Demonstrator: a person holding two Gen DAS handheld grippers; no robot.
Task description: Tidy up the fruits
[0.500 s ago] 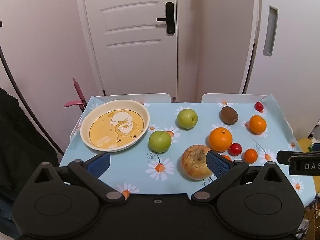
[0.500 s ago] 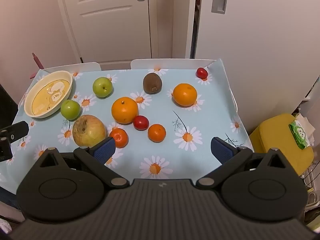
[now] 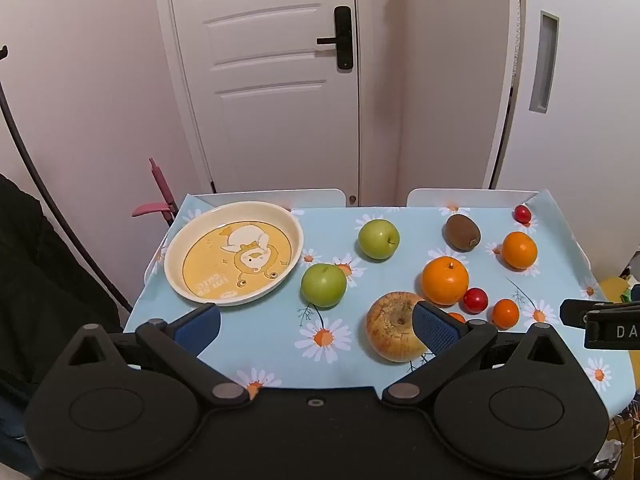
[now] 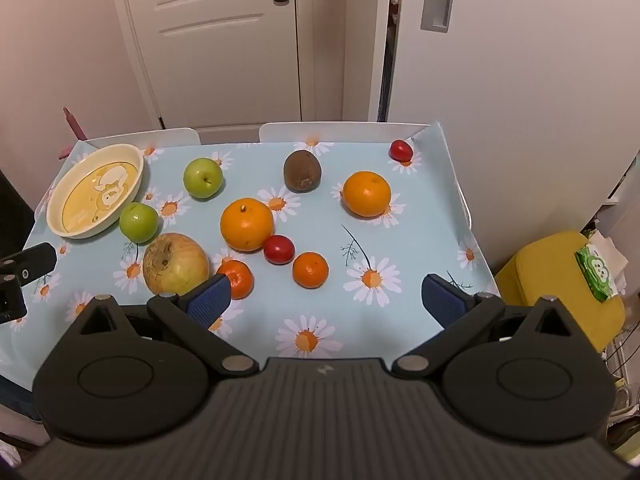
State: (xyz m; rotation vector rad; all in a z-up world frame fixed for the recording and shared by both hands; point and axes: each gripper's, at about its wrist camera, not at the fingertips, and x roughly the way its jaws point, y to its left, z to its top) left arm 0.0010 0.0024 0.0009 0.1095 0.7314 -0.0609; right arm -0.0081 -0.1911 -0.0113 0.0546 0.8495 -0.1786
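Table: the table (image 4: 416,240) has a light blue cloth with white daisies, and all the fruit sits on it.
Plate: 1 round cream plate with a yellow duck picture (image 3: 234,254) sits at the far left of the table. It has no fruit in it.
Green apples: 2. 1 smooth green apple near the plate (image 3: 323,285) shows no stem. The other round green apple farther back (image 3: 378,238) has its stem pointing to the side.
Big apple: 1 big yellow-brown apple (image 4: 176,263) lies tipped, with its stem dip facing up and left.
Oranges: 2 big round oranges. 1 is in the middle (image 4: 247,224) with its stem end up. 1 is far right (image 4: 367,193).
Small tangerines: 2, 1 (image 4: 236,279) just beside the big apple and 1 (image 4: 310,270) near it.
Red fruits: 2 small shiny red ones. 1 (image 4: 279,249) touches the middle orange. 1 (image 4: 401,150) sits at the far right corner.
Kiwi: 1 brown fuzzy kiwi (image 4: 302,171). Its long side runs front to back.
Left gripper (image 3: 316,326): the fingers are spread wide and hold nothing. The right blue finger is in front of the big apple.
Right gripper (image 4: 326,302): the fingers are spread wide and hold nothing, over the near edge of the table.
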